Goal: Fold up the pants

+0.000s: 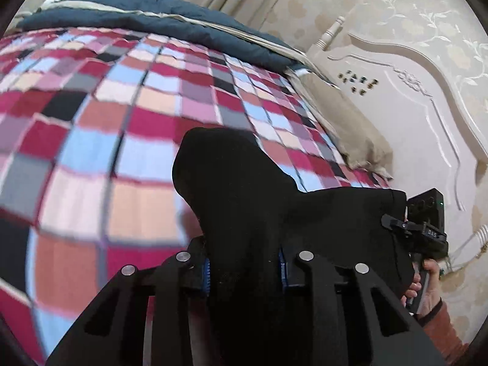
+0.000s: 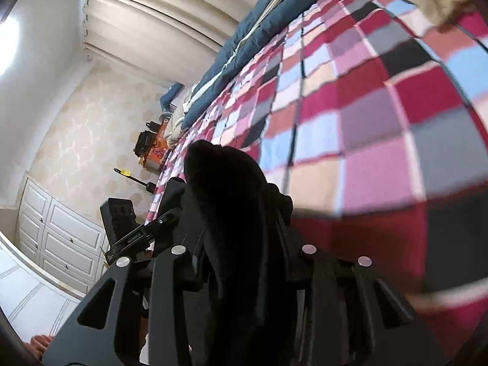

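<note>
The left gripper (image 1: 244, 270) is clamped on a bunched edge of the black pants (image 1: 238, 189), held up over the checkered quilt (image 1: 122, 122); the right gripper (image 2: 244, 262) likewise grips the pants (image 2: 225, 189). Broad quilt lies bare beyond; the headboard (image 1: 411, 116) borders one side.

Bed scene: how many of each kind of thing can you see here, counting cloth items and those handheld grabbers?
Black fabric pants: 1
Handheld black two-finger grippers: 2, the left gripper and the right gripper, each shut on the pants
Red, pink and blue checked patchwork bedspread: 1
Dark blue quilted duvet: 1
Beige pillow: 1
Total: 6
</note>
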A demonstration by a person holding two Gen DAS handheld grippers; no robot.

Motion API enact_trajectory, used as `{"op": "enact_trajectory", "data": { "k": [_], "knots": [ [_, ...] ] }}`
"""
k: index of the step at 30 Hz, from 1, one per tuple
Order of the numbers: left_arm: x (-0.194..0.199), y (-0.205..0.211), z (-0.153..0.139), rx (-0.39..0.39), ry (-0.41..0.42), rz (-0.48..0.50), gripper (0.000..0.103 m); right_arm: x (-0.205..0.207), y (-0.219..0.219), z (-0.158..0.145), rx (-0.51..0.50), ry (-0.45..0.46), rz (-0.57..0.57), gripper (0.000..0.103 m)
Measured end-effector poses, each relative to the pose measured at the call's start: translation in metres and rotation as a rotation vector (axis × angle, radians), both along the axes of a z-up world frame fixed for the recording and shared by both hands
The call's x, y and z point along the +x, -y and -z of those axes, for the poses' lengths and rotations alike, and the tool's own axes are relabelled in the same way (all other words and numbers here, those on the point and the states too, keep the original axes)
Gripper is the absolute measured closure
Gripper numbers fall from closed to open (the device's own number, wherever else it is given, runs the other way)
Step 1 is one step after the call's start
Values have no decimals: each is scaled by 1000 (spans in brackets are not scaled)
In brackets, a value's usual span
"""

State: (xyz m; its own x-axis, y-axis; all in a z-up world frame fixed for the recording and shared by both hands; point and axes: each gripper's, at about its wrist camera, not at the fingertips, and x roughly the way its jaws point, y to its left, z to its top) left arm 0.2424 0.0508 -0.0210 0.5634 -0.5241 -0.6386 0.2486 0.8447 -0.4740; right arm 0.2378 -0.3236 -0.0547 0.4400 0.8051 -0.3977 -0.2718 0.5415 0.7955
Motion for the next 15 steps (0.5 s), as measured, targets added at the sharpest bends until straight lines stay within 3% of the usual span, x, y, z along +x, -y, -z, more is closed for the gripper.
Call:
{"op": "enact_trajectory", "data": {
  "k": [8,11,15],
  "knots": [
    [77,-31,15,82,-57,-54,71,77,-32,18,42,-46,8,69],
    [88,-39,33,63,-105,-62,69,92,-32,40,74,-101,17,69],
    [89,-47,44,-3,-95,-66,65,93,-27,54,150,-93,5,69]
  ]
}}
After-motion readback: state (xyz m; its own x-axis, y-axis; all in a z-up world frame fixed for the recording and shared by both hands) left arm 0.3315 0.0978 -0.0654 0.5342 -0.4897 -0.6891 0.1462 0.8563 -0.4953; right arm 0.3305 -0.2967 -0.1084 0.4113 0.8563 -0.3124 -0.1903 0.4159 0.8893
